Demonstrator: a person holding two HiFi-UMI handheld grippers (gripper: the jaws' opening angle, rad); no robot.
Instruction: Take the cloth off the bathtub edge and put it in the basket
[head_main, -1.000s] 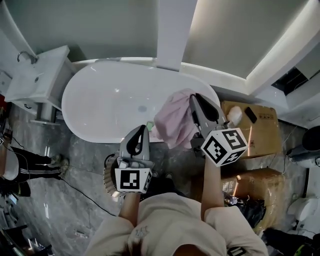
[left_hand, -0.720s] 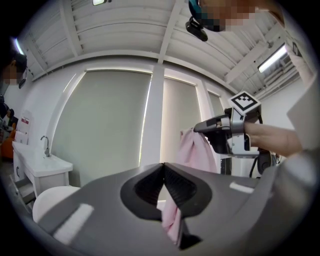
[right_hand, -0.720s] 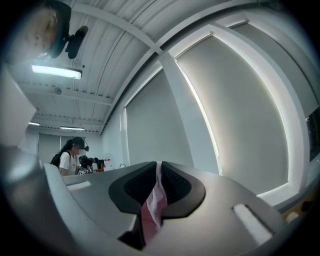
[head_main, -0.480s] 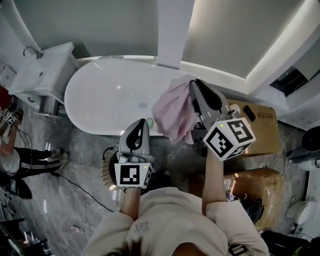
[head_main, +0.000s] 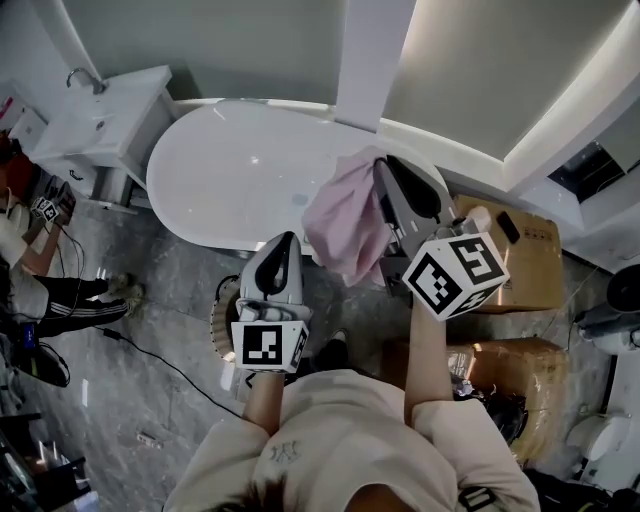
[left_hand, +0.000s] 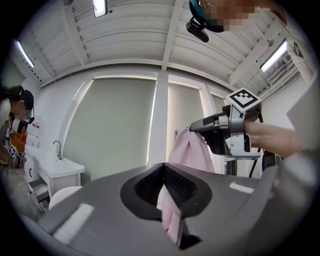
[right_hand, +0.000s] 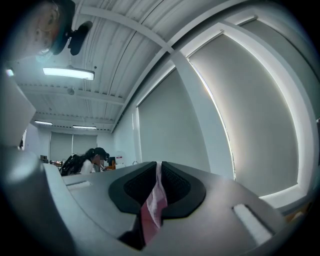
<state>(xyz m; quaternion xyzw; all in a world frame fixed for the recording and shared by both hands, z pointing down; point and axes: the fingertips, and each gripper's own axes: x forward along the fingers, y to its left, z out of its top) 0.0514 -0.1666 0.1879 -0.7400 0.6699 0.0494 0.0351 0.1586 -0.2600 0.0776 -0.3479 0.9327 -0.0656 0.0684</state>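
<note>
A pink cloth (head_main: 345, 222) hangs in the air in front of the white bathtub (head_main: 240, 170), stretched between both grippers. My right gripper (head_main: 381, 166) is shut on its upper edge; in the right gripper view a pink fold (right_hand: 152, 207) runs between the closed jaws (right_hand: 159, 166). My left gripper (head_main: 284, 240) is shut on a lower corner, and the cloth (left_hand: 170, 217) shows pinched in its jaws (left_hand: 164, 167). The left gripper view also shows the right gripper (left_hand: 194, 129) with the cloth (left_hand: 192, 152) hanging from it. A woven basket (head_main: 218, 325) stands on the floor, mostly hidden under the left gripper.
A white washbasin cabinet (head_main: 100, 120) stands left of the tub. Cardboard boxes (head_main: 525, 265) sit to the right. A person (head_main: 30, 260) is at the far left, and a cable (head_main: 150, 355) lies across the grey marble floor.
Both grippers have risen and drawn back with the cloth. It hangs clear of the tub edge now, where before it lay against it.
</note>
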